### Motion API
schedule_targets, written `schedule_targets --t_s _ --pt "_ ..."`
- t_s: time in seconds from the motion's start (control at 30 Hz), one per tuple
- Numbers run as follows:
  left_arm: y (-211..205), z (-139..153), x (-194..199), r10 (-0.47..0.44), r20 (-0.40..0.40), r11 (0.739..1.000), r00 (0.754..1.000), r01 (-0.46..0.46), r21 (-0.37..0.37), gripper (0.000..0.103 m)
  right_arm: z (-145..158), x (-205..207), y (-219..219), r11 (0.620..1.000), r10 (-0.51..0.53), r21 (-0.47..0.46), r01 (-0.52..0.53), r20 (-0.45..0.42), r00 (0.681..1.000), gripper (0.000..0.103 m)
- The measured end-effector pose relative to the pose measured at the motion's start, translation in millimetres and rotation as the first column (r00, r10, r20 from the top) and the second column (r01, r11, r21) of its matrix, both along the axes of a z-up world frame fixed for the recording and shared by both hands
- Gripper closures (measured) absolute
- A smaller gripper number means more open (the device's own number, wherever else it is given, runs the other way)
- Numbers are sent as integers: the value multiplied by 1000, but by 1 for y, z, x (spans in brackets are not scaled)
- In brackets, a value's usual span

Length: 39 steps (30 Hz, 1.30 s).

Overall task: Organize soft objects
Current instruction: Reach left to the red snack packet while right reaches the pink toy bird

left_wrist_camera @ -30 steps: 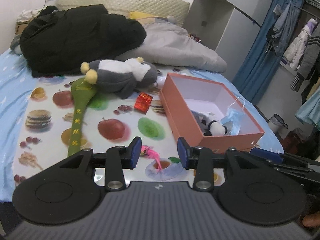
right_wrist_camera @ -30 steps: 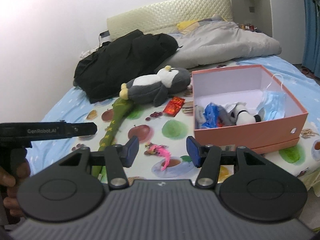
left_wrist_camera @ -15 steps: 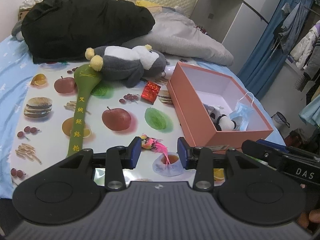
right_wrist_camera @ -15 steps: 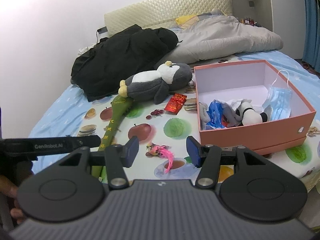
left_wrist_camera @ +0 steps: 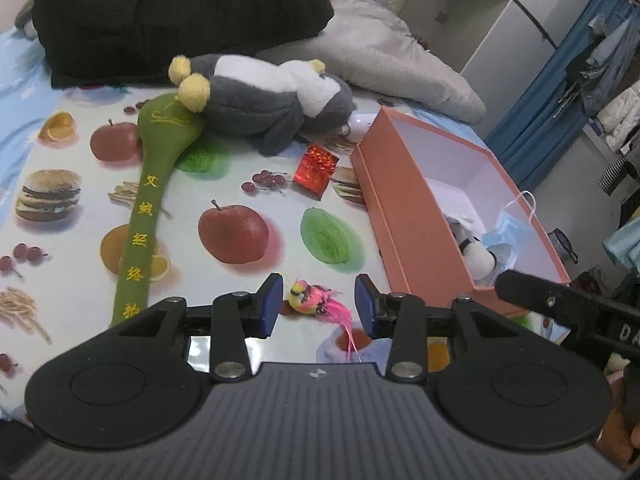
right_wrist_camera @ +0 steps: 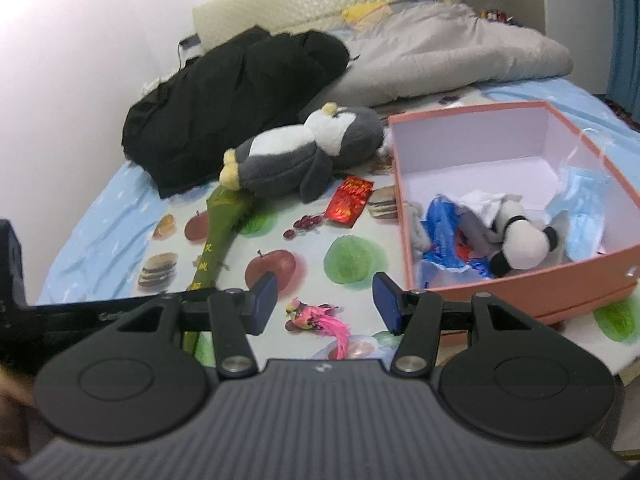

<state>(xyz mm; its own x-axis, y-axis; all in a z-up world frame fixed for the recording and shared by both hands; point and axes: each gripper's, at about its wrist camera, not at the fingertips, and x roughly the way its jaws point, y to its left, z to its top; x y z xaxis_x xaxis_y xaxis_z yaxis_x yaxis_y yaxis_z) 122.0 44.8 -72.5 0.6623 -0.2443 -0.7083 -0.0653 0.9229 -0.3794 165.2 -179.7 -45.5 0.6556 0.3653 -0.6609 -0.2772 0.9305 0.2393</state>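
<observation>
Left gripper (left_wrist_camera: 318,304) jaws apart, framing the pink feather bird (left_wrist_camera: 316,303) on the bed's fruit-print cloth (left_wrist_camera: 80,168); right gripper (right_wrist_camera: 324,303) also apart, empty. Risk: closing on just the tail feathers, bird slips before reaching the orange box (left_wrist_camera: 404,216).

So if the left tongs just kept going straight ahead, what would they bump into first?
Most likely the little pink bird toy, which sits between the open left tongs, just ahead of the tips. Depth is hard to judge, so they might touch the fruit-print cloth beneath it instead.
</observation>
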Motion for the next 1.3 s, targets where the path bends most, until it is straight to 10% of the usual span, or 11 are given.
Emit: schedule_targets --t_s 0.63,1.3 --pt "14 -58 161 -96 -100 995 990 97 8 58 -83 68 71 949 256 -137 -284 -191 948 48" --pt "-44 -104 310 -253 -120 950 960 270 156 36 -137 115 88 843 438 -196 -500 -290 851 48"
